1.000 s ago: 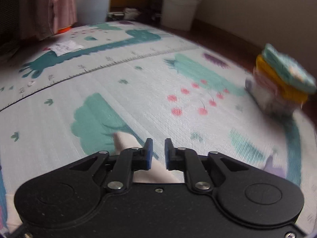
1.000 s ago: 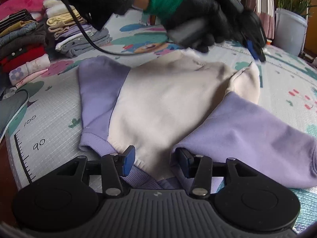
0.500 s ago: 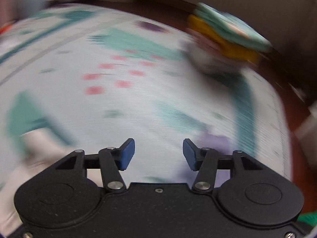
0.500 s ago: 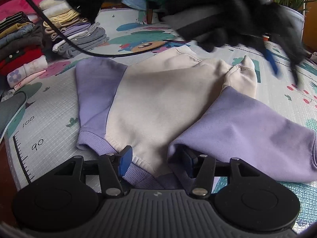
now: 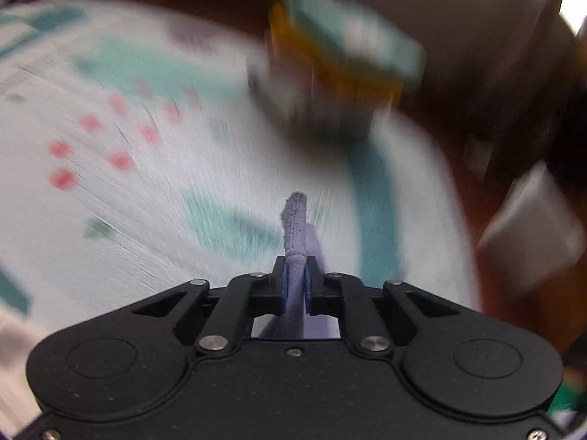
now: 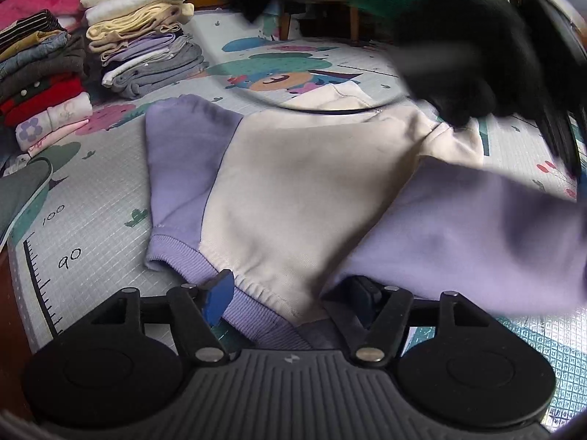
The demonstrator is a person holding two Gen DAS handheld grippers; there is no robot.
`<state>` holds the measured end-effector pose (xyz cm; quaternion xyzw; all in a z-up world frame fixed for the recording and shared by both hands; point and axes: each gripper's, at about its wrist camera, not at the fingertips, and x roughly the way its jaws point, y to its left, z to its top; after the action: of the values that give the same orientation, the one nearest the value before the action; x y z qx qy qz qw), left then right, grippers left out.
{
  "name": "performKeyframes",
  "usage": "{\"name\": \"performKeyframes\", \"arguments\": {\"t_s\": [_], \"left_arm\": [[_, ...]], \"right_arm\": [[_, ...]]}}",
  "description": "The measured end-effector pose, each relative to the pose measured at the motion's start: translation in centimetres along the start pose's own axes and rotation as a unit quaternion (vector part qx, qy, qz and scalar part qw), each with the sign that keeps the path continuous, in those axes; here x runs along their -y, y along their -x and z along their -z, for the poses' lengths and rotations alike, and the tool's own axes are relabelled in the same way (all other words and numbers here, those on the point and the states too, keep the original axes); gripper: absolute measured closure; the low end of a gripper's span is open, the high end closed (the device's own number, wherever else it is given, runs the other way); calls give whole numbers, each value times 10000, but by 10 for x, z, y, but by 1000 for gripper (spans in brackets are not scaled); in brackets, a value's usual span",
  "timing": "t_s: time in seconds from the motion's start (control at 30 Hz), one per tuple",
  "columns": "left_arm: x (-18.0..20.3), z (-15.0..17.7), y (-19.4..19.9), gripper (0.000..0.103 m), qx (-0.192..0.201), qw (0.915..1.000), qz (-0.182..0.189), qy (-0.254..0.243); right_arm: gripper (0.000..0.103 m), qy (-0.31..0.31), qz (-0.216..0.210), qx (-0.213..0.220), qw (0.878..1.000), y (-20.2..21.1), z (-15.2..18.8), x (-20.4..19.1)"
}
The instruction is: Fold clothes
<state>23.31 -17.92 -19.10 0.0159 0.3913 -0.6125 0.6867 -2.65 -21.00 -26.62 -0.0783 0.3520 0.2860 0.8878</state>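
While my right hand-held gripper hovers low over the hem with its jaws spread wide and nothing between them, my left hand-held gripper has its pads pinched tight on the ribbed lilac cuff of one sleeve. Just beyond the right gripper, the cream and lilac sweatshirt lies spread on the play mat; one sleeve stretches out toward the right edge of the view, the other is tucked along the body. I judge this garment's fold barely begun: no body fold shows, the held sleeve is yet to be laid across, and then the body needs doubling. Farther back, stacks of folded clothes suggest much of the batch is done, and the left view, badly blurred, shows another small pile at the mat's far edge
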Motion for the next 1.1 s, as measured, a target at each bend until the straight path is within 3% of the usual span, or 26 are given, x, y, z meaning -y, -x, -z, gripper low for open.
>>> {"name": "performKeyframes", "arguments": {"t_s": [0.07, 0.2, 0.27, 0.4, 0.6, 0.7, 0.77, 0.83, 0.9, 1.0, 1.1], "left_arm": [[19, 15, 65, 96, 729, 9968, 43, 337], [57, 56, 174, 96, 1850, 9795, 6, 793], [54, 77, 202, 96, 2160, 9706, -85, 1061], [43, 102, 220, 96, 2361, 9640, -75, 1217], [27, 81, 212, 95, 2360, 9658, 417, 987], [8, 65, 197, 95, 2551, 9584, 712, 1059], [-12, 64, 172, 95, 2378, 9602, 323, 1429], [-36, 73, 138, 95, 1589, 9681, -548, 1861], [-47, 85, 114, 95, 1032, 9691, -1000, 2003], [-41, 85, 117, 95, 1089, 9713, -1081, 1819], [-34, 74, 129, 95, 1377, 9720, -1011, 1615]], "right_arm": [[36, -23, -5, 12, 10000, 0, 0, 0], [34, -26, -39, 14, 10000, 0, 0, 0], [33, -23, -47, 16, 10000, 0, 0, 0], [31, -245, 57, 162, 9996, 8, 1, 4], [29, -664, -139, 21, 9977, 5, 0, 16], [29, -877, -376, 62, 9954, 7, 2, 23], [29, -1074, -526, 117, 9928, 8, 5, 30], [29, -1344, -705, 166, 9883, 9, 7, 40], [30, -1604, -854, 214, 9831, 10, 9, 49], [34, -1935, -951, 306, 9760, 13, 12, 56], [39, -2077, -787, 491, 9738, 22, 17, 59]]}}
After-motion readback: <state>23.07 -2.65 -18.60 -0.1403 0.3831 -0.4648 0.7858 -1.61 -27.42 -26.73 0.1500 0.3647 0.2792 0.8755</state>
